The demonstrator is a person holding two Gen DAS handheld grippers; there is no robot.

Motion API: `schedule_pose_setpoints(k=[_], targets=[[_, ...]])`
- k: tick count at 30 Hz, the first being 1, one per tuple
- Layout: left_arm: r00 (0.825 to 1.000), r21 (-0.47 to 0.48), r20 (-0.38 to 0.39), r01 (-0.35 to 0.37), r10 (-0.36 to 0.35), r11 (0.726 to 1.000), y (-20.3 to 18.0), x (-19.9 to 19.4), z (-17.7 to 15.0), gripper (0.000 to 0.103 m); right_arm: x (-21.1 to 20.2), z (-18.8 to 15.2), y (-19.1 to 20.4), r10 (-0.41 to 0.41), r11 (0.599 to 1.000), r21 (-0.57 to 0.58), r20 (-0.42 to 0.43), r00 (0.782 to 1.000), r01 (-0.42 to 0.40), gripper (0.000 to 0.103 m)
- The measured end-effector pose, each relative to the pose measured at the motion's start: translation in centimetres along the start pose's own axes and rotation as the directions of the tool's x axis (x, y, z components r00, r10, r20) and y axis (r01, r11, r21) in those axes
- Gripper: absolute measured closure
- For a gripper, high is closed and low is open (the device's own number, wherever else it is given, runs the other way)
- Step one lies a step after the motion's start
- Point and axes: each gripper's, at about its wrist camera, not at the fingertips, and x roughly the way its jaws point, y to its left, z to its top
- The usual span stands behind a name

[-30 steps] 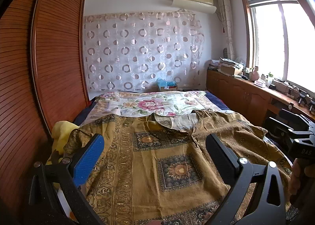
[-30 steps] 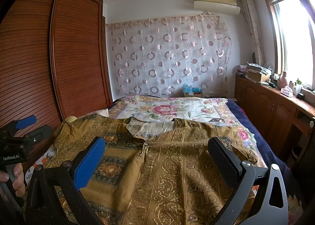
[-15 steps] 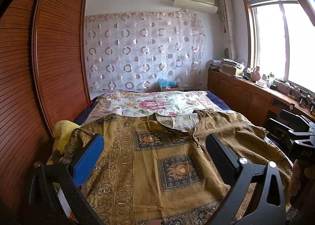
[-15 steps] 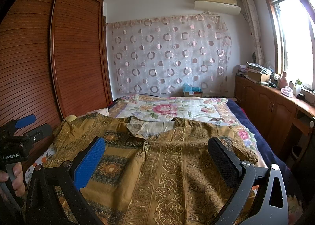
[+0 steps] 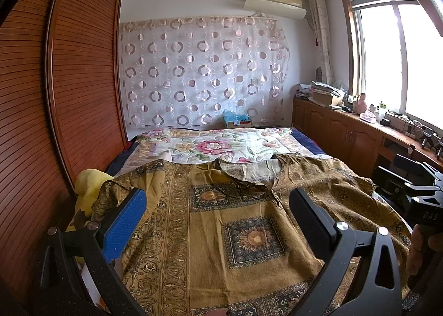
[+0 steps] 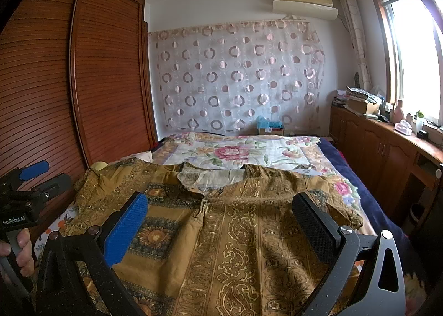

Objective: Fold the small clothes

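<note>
left gripper view drifted slightly rightward, shirt barely shifted

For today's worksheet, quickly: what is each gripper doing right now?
Left gripper: open, holding nothing, above the brown patterned cotton shirt.
Right gripper: open, holding nothing.

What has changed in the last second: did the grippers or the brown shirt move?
Almost nothing. The left gripper and right gripper both hover open above the brown patterned shirt, gripping nothing, as before. The shirt lies spread flat on the bed, unmoved.
</note>
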Motion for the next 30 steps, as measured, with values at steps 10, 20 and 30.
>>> schedule_pose_setpoints(k=[10,20,30], targets=[[1.0,0.0,0.001,-0.002,0.002,1.0,-0.08,-0.03,-0.01,0.0,0.02,0.01,0.04,0.0,1.0,-0.001,0.0,1.0,0.0,0.0],[1.0,-0.001,0.002,-0.007,0.007,1.0,0.39,0.08,-0.1,0.0,-0.03,-0.05,-0.01,0.0,1.0,-0.002,0.001,1.0,0.0,0.0],[1.0,0.0,0.002,-0.006,0.006,1.0,0.37,0.04,-0.09,0.0,0.0,0.05,0.06,0.002,1.0,-0.002,0.0,1.0,-0.002,0.0]])
